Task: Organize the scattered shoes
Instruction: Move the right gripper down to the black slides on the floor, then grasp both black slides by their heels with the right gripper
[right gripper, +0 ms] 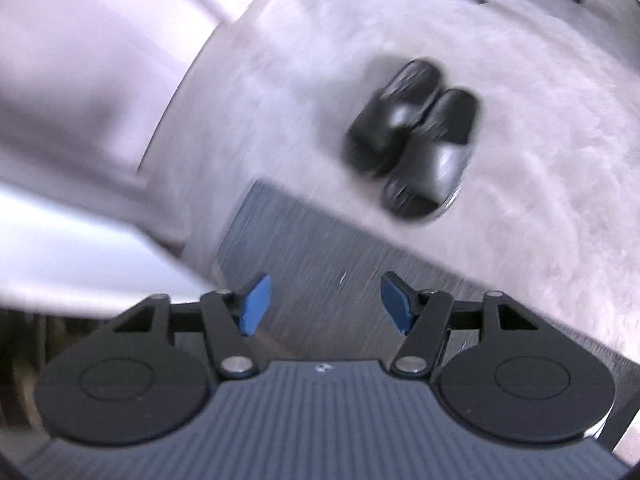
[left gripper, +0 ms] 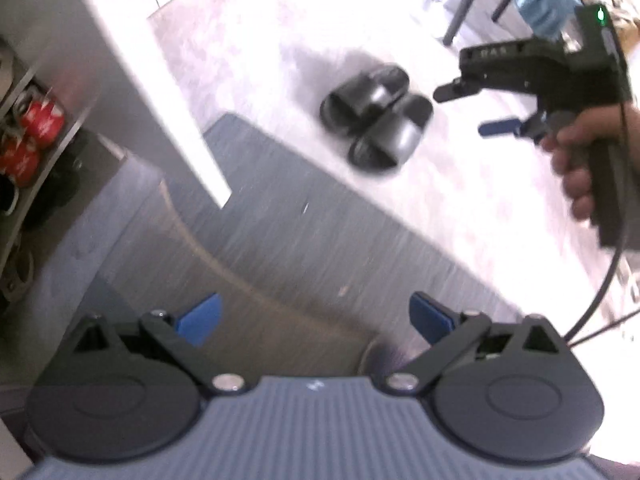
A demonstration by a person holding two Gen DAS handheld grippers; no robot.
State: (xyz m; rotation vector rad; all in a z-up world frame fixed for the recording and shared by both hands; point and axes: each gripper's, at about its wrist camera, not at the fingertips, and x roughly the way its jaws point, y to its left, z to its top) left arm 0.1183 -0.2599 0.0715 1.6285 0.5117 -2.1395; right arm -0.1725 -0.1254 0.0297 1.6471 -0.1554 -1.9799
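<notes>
- Left claw [left gripper: 316, 322] fills the bottom of its own view, pointing steeply down at a grey mat [left gripper: 304, 240]; its two blue pads [left gripper: 200, 318] stand wide apart with nothing between them.
- Right claw [right gripper: 326, 306] in its own view also points down over the mat [right gripper: 320, 248], blue pads [right gripper: 256, 304] apart and nothing between them.
- From the left wrist view the right claw [left gripper: 476, 108] shows side-on at the right edge, one dark finger above and one blue-tipped finger below, apart, aimed toward the slides.
- A hand [left gripper: 576, 160] wraps the right tool's grip, fingers curled round the handle; a black cable [left gripper: 608, 280] hangs from it.
- Writing: raised letters on the right tool's body, too blurred to read with any certainty; a green light glows at its top.
- Slides [left gripper: 376, 116]: two, black, lying side by side and touching on the pale floor [left gripper: 460, 216], just beyond the mat's far edge; the right wrist view shows the same pair [right gripper: 416, 136], motion-blurred.
- Shoe rack [left gripper: 44, 156] at the far left holds two red shoes [left gripper: 32, 136] and some darker ones, too dim to count.
- Dark chair legs [left gripper: 460, 8] stand on the floor well beyond the slides.
</notes>
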